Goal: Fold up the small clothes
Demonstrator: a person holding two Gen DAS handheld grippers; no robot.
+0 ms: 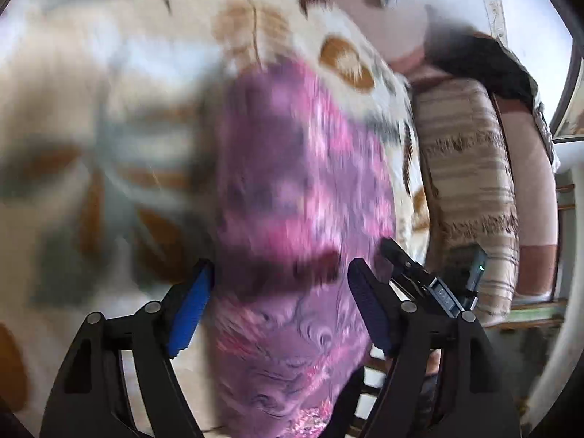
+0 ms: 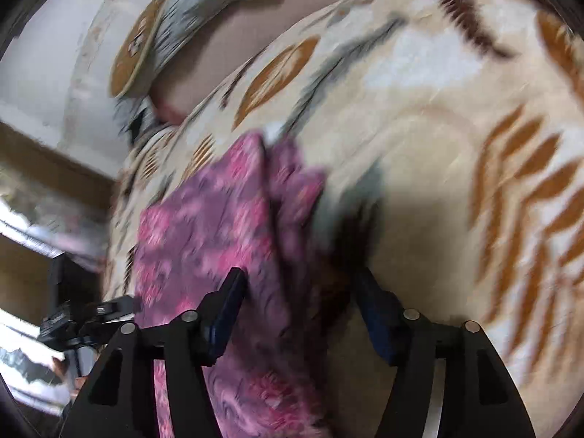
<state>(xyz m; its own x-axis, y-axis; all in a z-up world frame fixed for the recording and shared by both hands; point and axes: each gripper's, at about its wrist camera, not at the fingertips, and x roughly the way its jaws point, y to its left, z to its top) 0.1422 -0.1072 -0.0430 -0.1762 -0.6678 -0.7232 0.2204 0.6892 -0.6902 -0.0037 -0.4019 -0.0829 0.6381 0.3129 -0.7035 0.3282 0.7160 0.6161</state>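
- Centrally, the left gripper (image 1: 279,301) stood spread, its blue pads (image 1: 189,310) clear of the purple-pink garment (image 1: 292,189) running between them.
- Likewise spread, the right gripper (image 2: 297,301) straddled the garment's edge, pinching nothing.
- Beneath, the garment lay on a cream leaf-patterned blanket (image 2: 438,116).

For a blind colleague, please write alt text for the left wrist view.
A purple and pink patterned cloth lies lengthwise on a cream blanket with brown leaf shapes, and the open left gripper stands over its near end without pinching it. The right gripper shows at the right, beside a striped cushion. The picture is blurred.
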